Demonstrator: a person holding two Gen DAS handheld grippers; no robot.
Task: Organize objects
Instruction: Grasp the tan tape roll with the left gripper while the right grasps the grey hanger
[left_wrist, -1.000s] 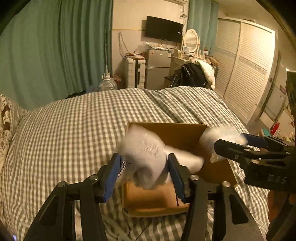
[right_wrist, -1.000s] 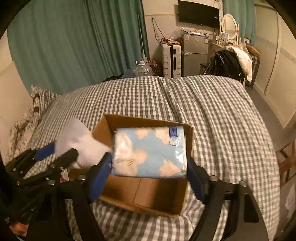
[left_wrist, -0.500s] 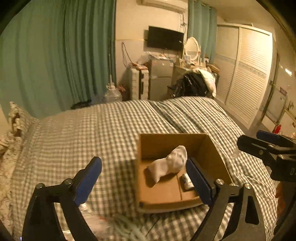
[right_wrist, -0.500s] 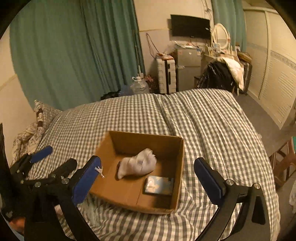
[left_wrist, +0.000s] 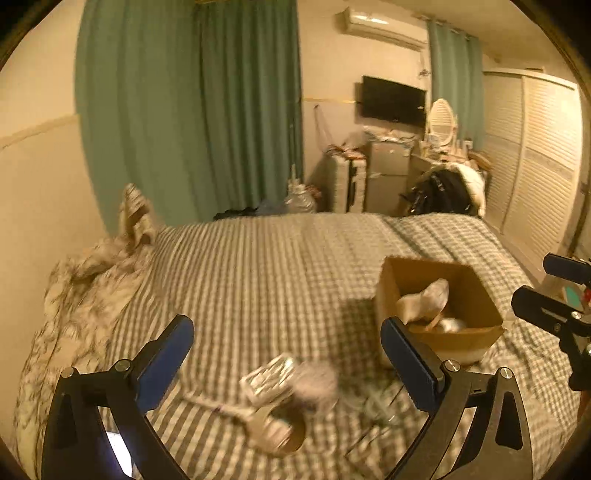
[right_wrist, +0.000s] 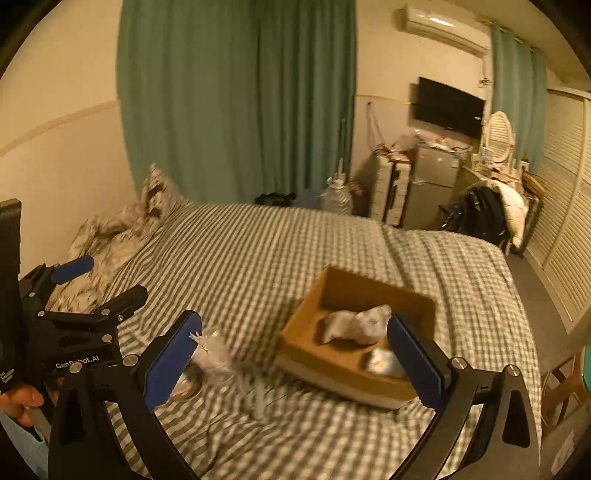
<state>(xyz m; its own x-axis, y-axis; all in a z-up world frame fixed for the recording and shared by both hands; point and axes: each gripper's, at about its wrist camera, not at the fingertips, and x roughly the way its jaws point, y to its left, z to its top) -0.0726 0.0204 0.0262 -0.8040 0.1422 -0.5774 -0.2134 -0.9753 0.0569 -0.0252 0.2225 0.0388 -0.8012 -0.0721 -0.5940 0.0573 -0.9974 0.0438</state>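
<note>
An open cardboard box (left_wrist: 476, 338) (right_wrist: 306, 363) sits on the checked bed. A white sock (left_wrist: 428, 297) (right_wrist: 356, 321) and a blue-patterned tissue pack (right_wrist: 380, 360) lie inside it. My left gripper (left_wrist: 286, 349) is open and empty, to the left of the box, above loose items: a blister pack (left_wrist: 267, 376), a tape roll (left_wrist: 284, 432) and a crumpled clear bag (left_wrist: 317, 384). My right gripper (right_wrist: 293, 349) is open and empty, with the box behind its right finger. The left gripper also shows in the right wrist view (right_wrist: 99, 280).
A rumpled patterned duvet and pillow (left_wrist: 92, 280) lie at the bed's left. Green curtains, a suitcase, a small fridge (right_wrist: 430, 192) and a chair with clothes stand beyond the bed. A louvred wardrobe (left_wrist: 532, 155) lines the right wall.
Both grippers opened and dropped the sock and the tissue pack into the box. Both then pulled back and swung left, so the box now sits to the right.
</note>
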